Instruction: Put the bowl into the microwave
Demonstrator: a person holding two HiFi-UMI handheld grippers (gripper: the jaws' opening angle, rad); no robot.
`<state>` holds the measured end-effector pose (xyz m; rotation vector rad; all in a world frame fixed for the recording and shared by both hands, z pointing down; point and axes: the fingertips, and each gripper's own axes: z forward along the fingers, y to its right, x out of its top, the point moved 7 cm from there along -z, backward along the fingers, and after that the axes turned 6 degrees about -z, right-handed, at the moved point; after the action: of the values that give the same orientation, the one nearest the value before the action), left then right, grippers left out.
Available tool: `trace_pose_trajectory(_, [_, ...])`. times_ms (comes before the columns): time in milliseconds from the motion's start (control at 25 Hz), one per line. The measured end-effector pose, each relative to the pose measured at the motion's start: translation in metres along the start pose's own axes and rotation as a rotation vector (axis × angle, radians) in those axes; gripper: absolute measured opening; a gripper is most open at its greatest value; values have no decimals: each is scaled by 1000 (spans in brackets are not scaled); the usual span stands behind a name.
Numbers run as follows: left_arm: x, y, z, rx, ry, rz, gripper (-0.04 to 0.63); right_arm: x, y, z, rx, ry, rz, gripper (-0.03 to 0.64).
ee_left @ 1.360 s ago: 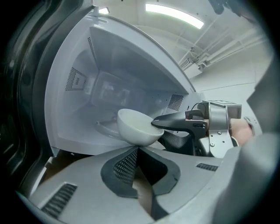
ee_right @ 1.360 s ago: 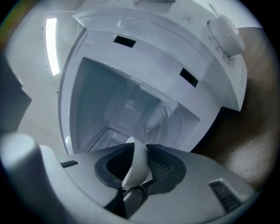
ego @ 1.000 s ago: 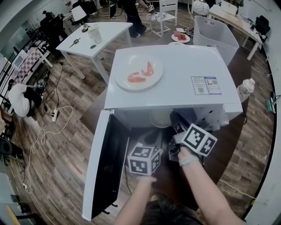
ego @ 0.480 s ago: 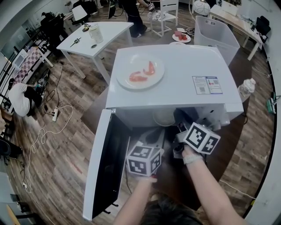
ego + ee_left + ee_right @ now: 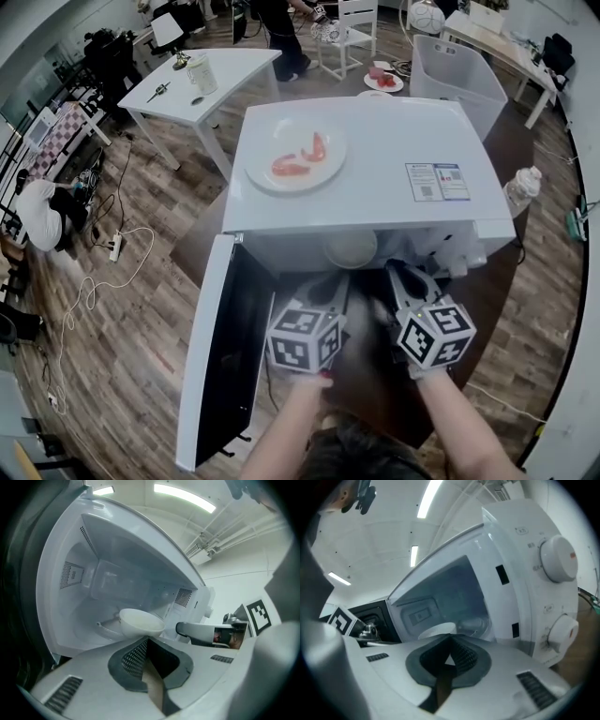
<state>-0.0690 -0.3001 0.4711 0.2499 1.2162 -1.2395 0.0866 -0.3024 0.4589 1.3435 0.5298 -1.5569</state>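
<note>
The white bowl point(image 5: 351, 248) stands inside the open microwave point(image 5: 375, 192), upright on its floor, and nothing holds it. In the left gripper view the bowl point(image 5: 140, 622) sits just beyond my left gripper point(image 5: 146, 639), whose jaws meet with nothing between them. My right gripper point(image 5: 450, 638) is shut and empty, with the bowl point(image 5: 437, 630) ahead of it in the cavity. From the head view both grippers hover in front of the opening, the left gripper point(image 5: 330, 286) beside the right gripper point(image 5: 394, 274).
The microwave door point(image 5: 220, 356) hangs open at the left. A plate with red food point(image 5: 296, 156) rests on the microwave's top. Control knobs point(image 5: 558, 559) are on its right front. A bottle point(image 5: 518, 192) stands at the right, and a white table point(image 5: 202, 84) and grey bin point(image 5: 455, 70) stand beyond.
My right gripper has drawn back out of the microwave toward me and its jaws have closed. The bowl stays inside. The left gripper has barely moved.
</note>
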Motion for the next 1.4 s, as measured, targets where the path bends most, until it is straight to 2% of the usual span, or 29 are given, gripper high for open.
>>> trace_pose_trajectory(400, [-3, -5, -3, 27, 17, 0, 0, -17, -35, 19, 87, -71, -107, 6])
trace_pose_trajectory(1400, [12, -16, 20, 39, 13, -4, 0, -10, -29, 52, 88, -91, -76, 6])
